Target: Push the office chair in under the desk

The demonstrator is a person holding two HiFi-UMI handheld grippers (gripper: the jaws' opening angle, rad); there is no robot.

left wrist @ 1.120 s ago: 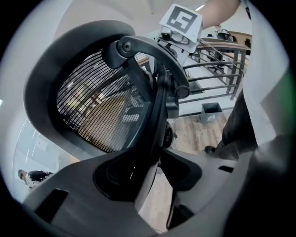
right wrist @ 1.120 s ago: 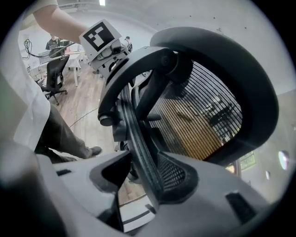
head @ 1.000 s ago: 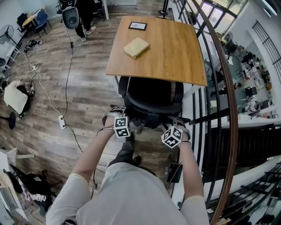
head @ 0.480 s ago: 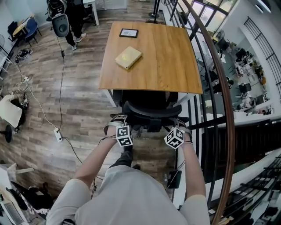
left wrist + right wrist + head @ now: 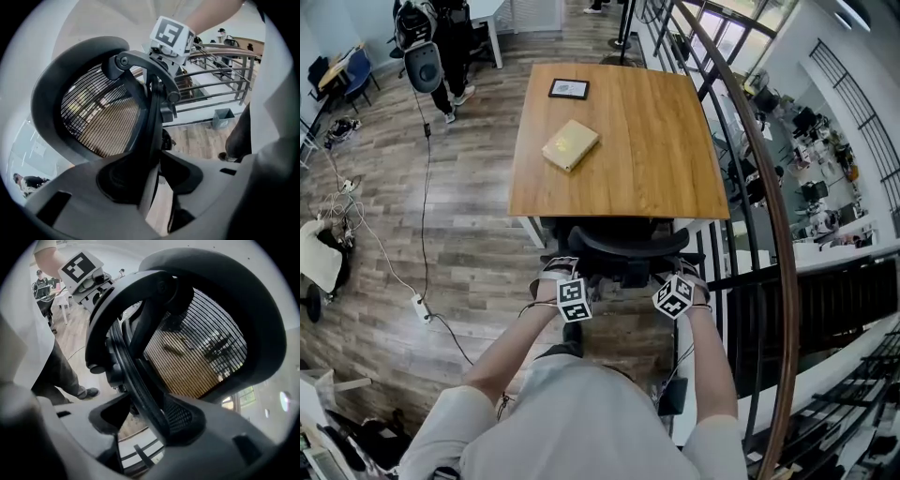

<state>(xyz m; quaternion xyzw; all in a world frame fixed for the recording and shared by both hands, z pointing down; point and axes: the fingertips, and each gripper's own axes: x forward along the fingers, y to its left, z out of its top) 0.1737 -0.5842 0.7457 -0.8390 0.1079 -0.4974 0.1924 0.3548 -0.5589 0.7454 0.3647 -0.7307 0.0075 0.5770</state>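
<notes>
The black mesh-backed office chair stands at the near edge of the wooden desk, its seat hidden beneath the top. My left gripper is at the backrest's left side and my right gripper at its right. In the left gripper view a bar of the chair's back frame runs between the jaws of the left gripper, floor showing beside it; these jaws have just been closing. In the right gripper view the frame bar lies against one jaw of the right gripper, whose jaws have just been opening.
A tan flat box and a small dark framed item lie on the desk. A curved wooden railing runs close on the right. A cable with a power strip lies on the floor at the left. A person stands far off.
The chair has slid farther under the desk, so less of its seat shows. Both grippers have moved forward with the backrest, towards the desk's edge.
</notes>
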